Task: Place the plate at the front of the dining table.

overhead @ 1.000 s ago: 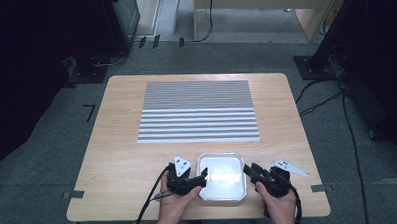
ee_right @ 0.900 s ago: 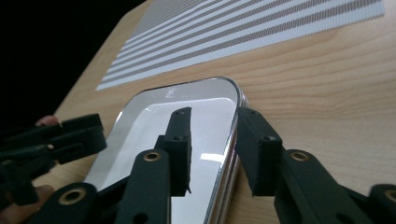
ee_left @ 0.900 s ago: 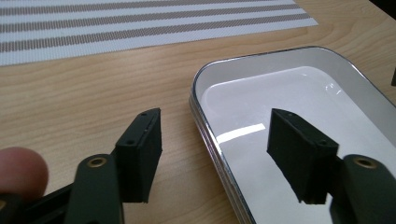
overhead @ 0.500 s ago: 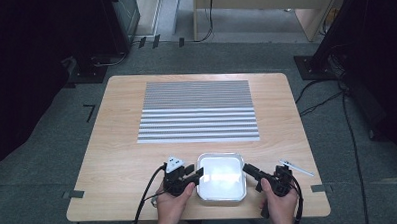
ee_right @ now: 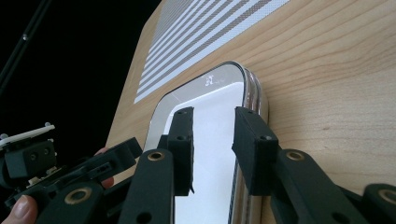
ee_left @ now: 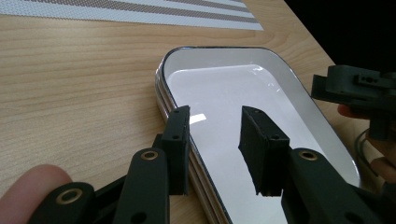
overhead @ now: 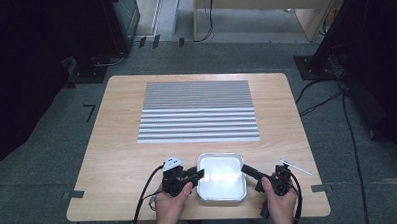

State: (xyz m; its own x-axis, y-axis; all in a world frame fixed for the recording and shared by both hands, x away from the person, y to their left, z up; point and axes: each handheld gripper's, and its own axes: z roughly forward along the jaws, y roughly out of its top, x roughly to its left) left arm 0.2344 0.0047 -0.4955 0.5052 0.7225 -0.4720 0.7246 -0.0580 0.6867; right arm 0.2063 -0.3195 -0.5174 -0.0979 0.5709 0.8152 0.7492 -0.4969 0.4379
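High view: a white rectangular tray (overhead: pixel 220 176) with a metal rim sits near the front edge of the wooden worktop (overhead: pixel 117 145), between the person's two hands; a striped grey-and-white mat (overhead: pixel 198 111) lies well apart from it toward the far side, and a thin white stick-like object (overhead: pixel 295 167) rests just beyond the right hand. The left gripper (overhead: pixel 191 176) comes at the tray's left edge and the right gripper (overhead: pixel 249 171) at its right edge, so the tray is approached from opposite sides; this looks like a two-handed pick-up, a sensible choice for a wide, shallow thing that one grip would tip.

Left gripper view: the jaws straddle the tray's (ee_left: pixel 243 107) rim, one outside the wall and one over the white inside; they have just been closing, yet a gap remains and the pads do not press on the rim. Right gripper view: the jaws likewise stand either side of the tray's (ee_right: pixel 210 121) long edge, one over the interior and one at the outer wall; they closed and then eased slightly, and I judge them not clamped yet, with the rim between them. The left gripper (ee_right: pixel 56 172) shows across the tray.

Both still have to squeeze shut before any lift.
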